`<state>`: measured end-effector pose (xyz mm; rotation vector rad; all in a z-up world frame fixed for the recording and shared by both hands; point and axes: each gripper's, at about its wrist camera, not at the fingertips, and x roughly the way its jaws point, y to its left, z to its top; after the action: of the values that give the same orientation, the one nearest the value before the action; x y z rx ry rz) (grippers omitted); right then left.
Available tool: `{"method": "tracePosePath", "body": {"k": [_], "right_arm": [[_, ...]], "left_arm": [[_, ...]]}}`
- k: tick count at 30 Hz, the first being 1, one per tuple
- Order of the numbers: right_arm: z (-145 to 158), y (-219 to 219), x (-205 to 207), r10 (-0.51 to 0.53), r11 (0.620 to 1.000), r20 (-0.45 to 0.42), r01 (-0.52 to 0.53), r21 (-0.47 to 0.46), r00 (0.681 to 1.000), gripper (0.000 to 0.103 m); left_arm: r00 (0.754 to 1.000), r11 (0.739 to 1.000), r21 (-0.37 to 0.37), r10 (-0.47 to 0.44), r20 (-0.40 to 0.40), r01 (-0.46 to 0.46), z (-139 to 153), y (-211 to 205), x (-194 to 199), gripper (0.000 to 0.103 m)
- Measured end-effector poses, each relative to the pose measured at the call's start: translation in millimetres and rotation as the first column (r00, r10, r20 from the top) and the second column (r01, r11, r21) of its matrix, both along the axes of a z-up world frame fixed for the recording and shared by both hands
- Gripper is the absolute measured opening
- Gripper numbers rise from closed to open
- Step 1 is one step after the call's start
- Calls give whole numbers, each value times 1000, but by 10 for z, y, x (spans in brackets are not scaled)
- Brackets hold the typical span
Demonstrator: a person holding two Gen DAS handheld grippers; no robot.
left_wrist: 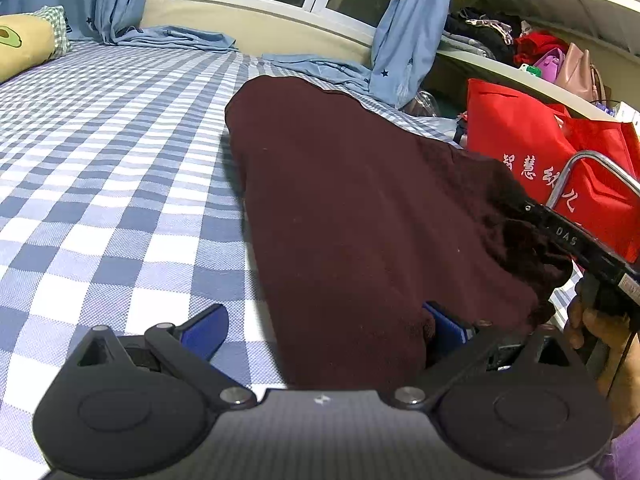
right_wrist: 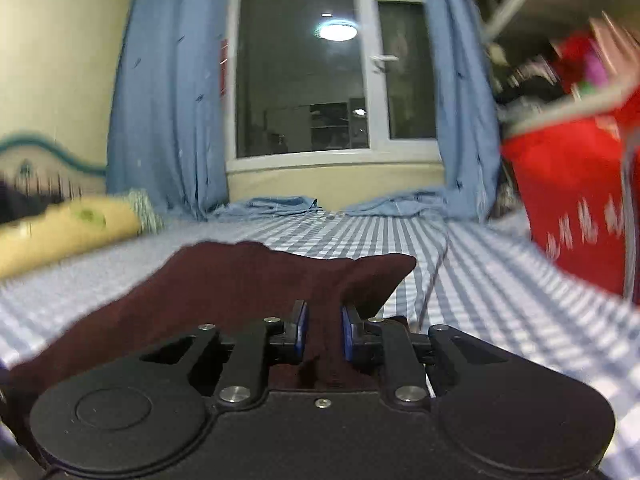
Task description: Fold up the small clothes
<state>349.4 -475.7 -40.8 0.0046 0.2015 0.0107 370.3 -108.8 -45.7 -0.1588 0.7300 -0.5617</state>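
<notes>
Left gripper (left_wrist: 324, 328): nearest item in the left wrist view; blue-padded fingers spread wide, released. The near edge of the garment lies between them, covering most of the right finger; the left finger sits bare over the bedsheet.

Right gripper (right_wrist: 323, 332): jaws drawn close on a bunched fold of the garment, grasping it. Seen also from the left wrist view at the right edge (left_wrist: 576, 236), holding the garment's right corner raised, a hand (left_wrist: 600, 332) beneath it.

Maroon garment (left_wrist: 360, 208): dark knitted cloth, small, spread lengthwise on the bed from the left gripper toward the window; far end flat on the sheet, near right corner lifted. Exact type of garment cannot be told.

Bedsheet (left_wrist: 112, 160): blue-and-white check, under the garment.

Red bag (left_wrist: 516, 148): printed white characters, just beside the bed's right edge.

Pillow (left_wrist: 24, 44): yellow, avocado print, far left.

Blue curtains (right_wrist: 168, 92): star pattern, flanking the dark window (right_wrist: 304, 68), hems pooled on the bed.
</notes>
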Motion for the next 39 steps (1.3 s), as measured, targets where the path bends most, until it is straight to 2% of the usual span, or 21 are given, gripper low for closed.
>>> {"method": "tracePosePath", "body": {"k": [1,3,5,6,7,8,9,10,12,14,19,21,24,31,36,39], "right_arm": [[-2,18,7,-7,1000,-6,7,-10,1000,19],[-7,-68,40,-42,999,-28,42,27,999,20],[-29,-296,104,-91,986,-83,101,134,992,27],[-60,-411,129,-108,973,-120,130,192,987,41],[-108,-570,160,-110,951,-166,153,269,980,65],[-159,-699,181,-89,929,-197,153,337,976,73],[-223,-821,184,-60,902,-220,147,406,974,77],[-292,-936,190,-19,867,-234,133,481,972,77],[-361,-1036,201,34,827,-235,105,552,971,78],[-369,-1050,205,55,820,-228,86,565,972,80],[-349,-939,240,110,851,-235,31,524,966,97],[-328,-907,254,105,860,-247,37,508,963,97],[-339,-919,251,115,846,-237,29,532,965,99],[-335,-901,263,123,850,-242,24,527,963,102],[-336,-909,280,122,850,-243,25,526,962,102],[-336,-909,281,123,850,-243,25,527,962,102]], "left_arm": [[1000,1000,-1,1,-1,-1,2,0,-2,103],[1000,1000,-4,5,-2,-5,3,6,-12,103],[1000,1000,-5,9,-1,-9,4,9,-22,103],[1000,1000,-6,11,-2,-11,4,13,-25,103],[1000,1000,-7,12,-3,-12,6,19,-28,103],[1000,1000,-9,13,-4,-13,6,24,-29,103],[1000,1000,-12,13,-4,-13,1,32,-25,103],[1000,1000,-13,13,-3,-13,-3,35,-26,103],[1000,1000,-13,16,-1,-16,-5,30,-30,103],[1000,1000,-11,18,-2,-18,-4,23,-31,103],[999,999,-12,33,-32,-33,38,0,3,103],[998,999,-13,38,-52,-39,76,-8,27,103],[997,999,-16,33,-76,-34,149,-8,69,102],[998,998,44,48,36,-50,423,-101,172,102],[995,991,80,102,15,-103,468,-152,479,102],[995,993,71,96,-1,-96,451,-167,609,102]]}}
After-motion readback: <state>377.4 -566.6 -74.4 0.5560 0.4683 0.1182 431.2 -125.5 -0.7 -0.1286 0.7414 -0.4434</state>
